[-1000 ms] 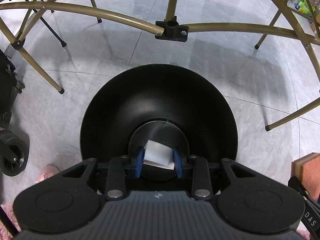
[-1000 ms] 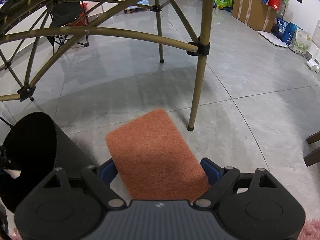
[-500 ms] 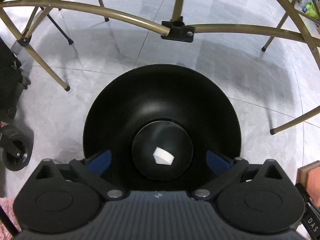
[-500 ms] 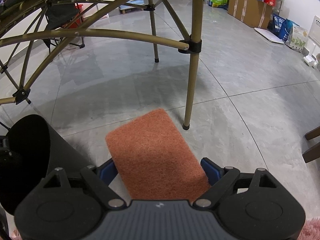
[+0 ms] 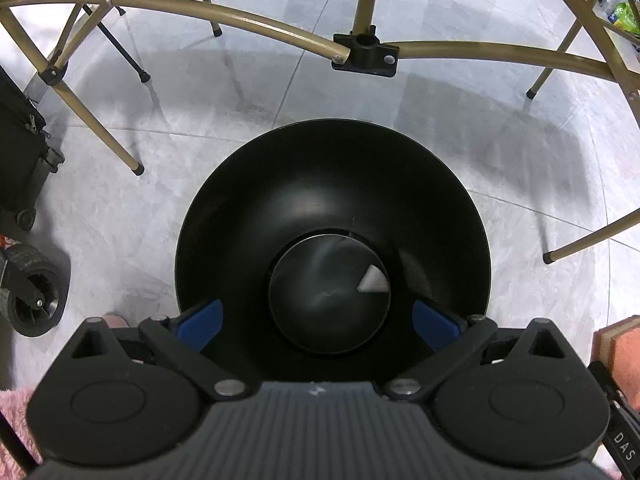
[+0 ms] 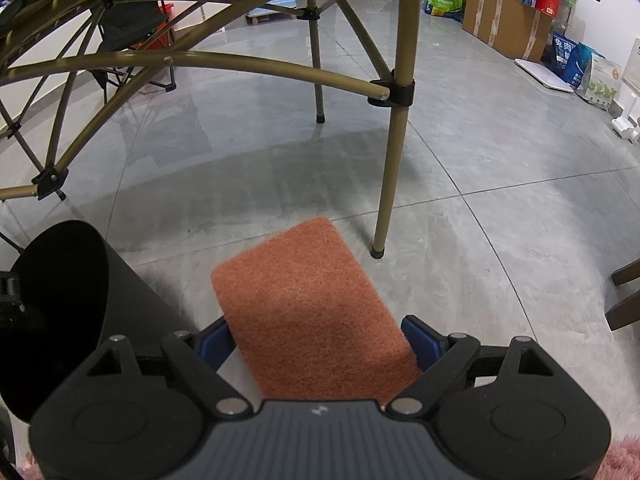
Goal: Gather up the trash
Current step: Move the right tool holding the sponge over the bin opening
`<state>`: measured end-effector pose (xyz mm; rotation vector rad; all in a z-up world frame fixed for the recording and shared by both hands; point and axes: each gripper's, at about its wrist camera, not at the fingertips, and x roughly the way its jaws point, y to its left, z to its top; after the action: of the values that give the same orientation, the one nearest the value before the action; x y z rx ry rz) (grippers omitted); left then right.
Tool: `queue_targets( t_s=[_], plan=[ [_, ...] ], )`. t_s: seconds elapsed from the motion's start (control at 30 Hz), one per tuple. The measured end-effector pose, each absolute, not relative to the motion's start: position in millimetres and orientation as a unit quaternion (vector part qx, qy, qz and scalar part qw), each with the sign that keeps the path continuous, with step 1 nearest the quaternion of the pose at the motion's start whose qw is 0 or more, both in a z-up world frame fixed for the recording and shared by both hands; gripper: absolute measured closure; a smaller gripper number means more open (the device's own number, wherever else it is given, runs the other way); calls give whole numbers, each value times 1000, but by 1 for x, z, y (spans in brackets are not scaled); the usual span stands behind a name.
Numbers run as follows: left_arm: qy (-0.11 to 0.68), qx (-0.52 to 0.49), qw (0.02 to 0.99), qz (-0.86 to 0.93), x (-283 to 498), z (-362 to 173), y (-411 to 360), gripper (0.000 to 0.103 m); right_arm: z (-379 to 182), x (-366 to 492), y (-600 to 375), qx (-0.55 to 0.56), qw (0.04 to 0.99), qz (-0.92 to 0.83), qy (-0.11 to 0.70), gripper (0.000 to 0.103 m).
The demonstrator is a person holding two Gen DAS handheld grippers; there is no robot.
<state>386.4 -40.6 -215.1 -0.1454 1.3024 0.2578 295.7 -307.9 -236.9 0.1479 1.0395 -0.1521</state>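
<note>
**Sponge in the right gripper, bin waiting at its left**

The left gripper point(image 5: 318, 320) hangs over the mouth of the black bin point(image 5: 332, 168) with its blue fingers point(image 5: 198, 318) spread wide and nothing between them. A small pale scrap point(image 5: 373, 280) lies on the bin's floor, toward its right edge.

The right gripper point(image 6: 320, 340) pinches an orange scouring pad point(image 6: 304, 292) across its width, the blue fingers point(image 6: 420, 338) pressed against the pad's long edges near its rear end. Most of the pad juts forward, unsupported, above the grey tiled floor point(image 6: 500, 240). The bin point(image 6: 60, 300) stands just beside it, to the left, by the gold folding-table legs point(image 6: 394, 152).

The pad looks light, soft and fibrous, so it should compress under the fingers and grip well rather than slip; breakage is no concern. Held by one end, it may sag or swing slightly. A hold nearer its middle would likely be steadier, though the present one seems enough for a short carry to the bin's rim.
</note>
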Motion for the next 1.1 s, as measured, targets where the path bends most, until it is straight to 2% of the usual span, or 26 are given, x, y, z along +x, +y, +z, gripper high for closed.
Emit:
queue_targets(
  t_s=[1.1],
  plan=[
    [538,-46,830,143,343,-176,6,0,-204,287,-244,54,870,-4,491,15]
  ],
)
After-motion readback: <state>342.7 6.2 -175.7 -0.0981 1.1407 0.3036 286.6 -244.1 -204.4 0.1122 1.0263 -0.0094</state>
